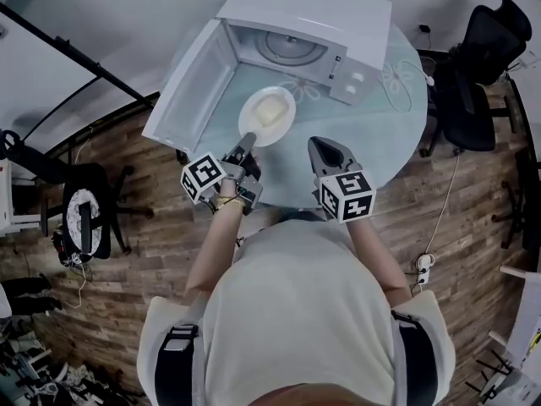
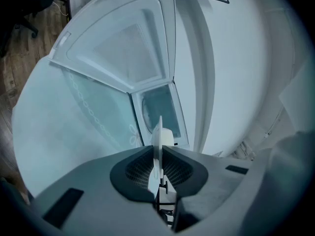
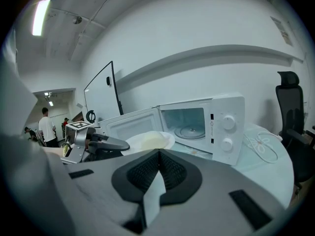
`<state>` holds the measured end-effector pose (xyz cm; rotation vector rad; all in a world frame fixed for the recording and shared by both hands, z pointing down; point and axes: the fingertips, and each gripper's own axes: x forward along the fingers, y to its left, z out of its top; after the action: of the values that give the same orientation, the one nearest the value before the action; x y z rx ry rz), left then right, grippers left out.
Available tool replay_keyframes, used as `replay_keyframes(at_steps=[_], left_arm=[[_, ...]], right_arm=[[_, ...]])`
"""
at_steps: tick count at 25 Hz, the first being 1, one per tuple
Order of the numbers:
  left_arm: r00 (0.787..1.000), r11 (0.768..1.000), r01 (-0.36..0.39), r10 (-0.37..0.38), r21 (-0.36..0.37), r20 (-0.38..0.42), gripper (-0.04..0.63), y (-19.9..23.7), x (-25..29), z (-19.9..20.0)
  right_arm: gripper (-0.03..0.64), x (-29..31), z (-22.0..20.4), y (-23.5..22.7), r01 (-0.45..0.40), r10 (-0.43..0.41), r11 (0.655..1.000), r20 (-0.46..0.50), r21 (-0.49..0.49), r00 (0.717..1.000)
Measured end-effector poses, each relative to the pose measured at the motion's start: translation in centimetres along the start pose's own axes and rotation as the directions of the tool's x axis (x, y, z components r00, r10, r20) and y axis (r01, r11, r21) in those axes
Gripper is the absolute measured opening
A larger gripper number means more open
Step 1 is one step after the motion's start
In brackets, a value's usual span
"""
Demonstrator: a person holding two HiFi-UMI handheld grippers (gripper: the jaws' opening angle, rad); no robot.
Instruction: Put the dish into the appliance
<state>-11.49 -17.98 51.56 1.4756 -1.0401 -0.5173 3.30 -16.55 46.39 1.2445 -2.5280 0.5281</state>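
My left gripper point(image 1: 244, 145) is clamped on the rim of the round white dish of pale food point(image 1: 267, 115), just outside the open white microwave oven point(image 1: 347, 24); insertion and release remain, and my right gripper point(image 1: 326, 152) has its jaws together on nothing.

In the left gripper view the plate point(image 2: 160, 133) shows edge-on in the left claw point(image 2: 158, 156), so what it carries is hidden. In the right gripper view, the pale heap before the microwave point(image 3: 216, 127) is blurred, possibly food. The dial markings point(image 3: 227, 123) are too small to read. The person's torso point(image 1: 296, 311) hides the tabletop point(image 1: 390, 117) edge farthest from the microwave.
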Motion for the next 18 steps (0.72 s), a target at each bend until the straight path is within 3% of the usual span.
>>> replay_keyframes(at_steps=[18], left_arm=[[1.0,1.0,0.001,0.0,-0.029,0.031,0.046,0.4,12.6,5.3]], right_arm=[[0.005,6.5,1.9,-5.2,-0.071,0.07,0.997,-0.063,-0.006,0.996]])
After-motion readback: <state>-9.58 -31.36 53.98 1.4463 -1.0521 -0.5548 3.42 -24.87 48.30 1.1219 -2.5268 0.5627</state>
